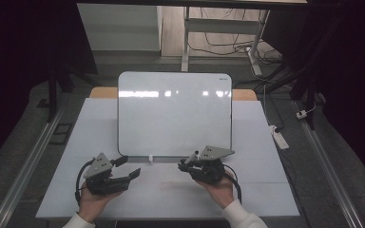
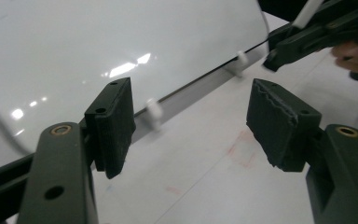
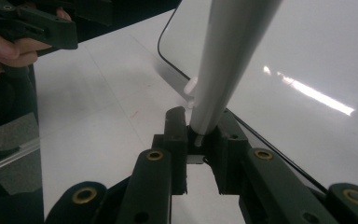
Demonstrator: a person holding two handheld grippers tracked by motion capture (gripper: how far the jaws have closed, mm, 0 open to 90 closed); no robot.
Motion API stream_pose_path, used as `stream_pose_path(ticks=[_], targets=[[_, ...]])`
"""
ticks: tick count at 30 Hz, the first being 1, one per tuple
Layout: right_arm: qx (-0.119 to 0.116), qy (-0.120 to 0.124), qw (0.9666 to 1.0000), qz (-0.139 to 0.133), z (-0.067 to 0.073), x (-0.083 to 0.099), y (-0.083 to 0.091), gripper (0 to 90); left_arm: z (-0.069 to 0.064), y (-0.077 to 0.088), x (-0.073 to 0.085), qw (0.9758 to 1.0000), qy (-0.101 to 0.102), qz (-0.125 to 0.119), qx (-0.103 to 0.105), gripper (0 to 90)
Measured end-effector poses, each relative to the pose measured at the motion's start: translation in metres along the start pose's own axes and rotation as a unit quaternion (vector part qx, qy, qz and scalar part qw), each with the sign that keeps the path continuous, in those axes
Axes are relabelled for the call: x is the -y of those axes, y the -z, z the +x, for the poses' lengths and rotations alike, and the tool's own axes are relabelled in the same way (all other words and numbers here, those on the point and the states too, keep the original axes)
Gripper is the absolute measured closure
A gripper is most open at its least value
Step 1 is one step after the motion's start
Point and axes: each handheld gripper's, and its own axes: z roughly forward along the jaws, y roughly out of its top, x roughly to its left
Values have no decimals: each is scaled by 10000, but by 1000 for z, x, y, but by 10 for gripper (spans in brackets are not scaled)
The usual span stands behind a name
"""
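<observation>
Nearest, the left tool (image 1: 129, 167) hangs spread and empty over the tabletop (image 1: 261, 190), while the right tool (image 1: 186, 164) pinches a white marker (image 3: 228, 60), its tip near the whiteboard (image 1: 173, 111) lying beyond. Writing seems about to begin; the next move probably calls for bringing the tip down onto the board.

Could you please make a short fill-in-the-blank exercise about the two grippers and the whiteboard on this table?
1. The right gripper is shut on a white ____.
2. The jaws of the left gripper stand ____, with nothing between them.
3. The whiteboard lies on a table whose top is ____ in colour.

Missing words: marker; open; white
</observation>
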Motion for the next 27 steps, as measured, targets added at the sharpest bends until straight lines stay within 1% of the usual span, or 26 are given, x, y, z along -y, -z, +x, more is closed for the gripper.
stream_pose_path(ticks=[4, 9, 13, 16, 18, 21, 25, 27], targets=[[-80, -5, 10000, 43, 2, 1, -4, 775, -12, -13, -16, 9996, -185, 8, 192, 328], [-198, -66, 9998, 78, 3, 3, -11, 775, -24, -29, -34, 9985, -333, -33, 422, 336], [-280, -98, 9995, 99, 5, 4, -15, 775, -34, -45, -47, 9968, -410, -67, 683, 373], [-320, -102, 9994, 96, 7, 3, -17, 775, -43, -56, -54, 9949, -510, -45, 867, 400], [-369, -132, 9992, 73, 7, 4, -18, 775, -47, -62, -57, 9936, -563, -25, 978, 423], [-375, -131, 9992, 102, 8, 4, -19, 775, -51, -70, -61, 9922, -589, -13, 1102, 468], [-382, -49, 9991, 164, 11, 4, -22, 775, -56, -78, -63, 9906, -620, 30, 1216, 567], [-410, -47, 9990, 164, 13, 4, -23, 775, -59, -82, -63, 9897, -686, 64, 1252, 629]])
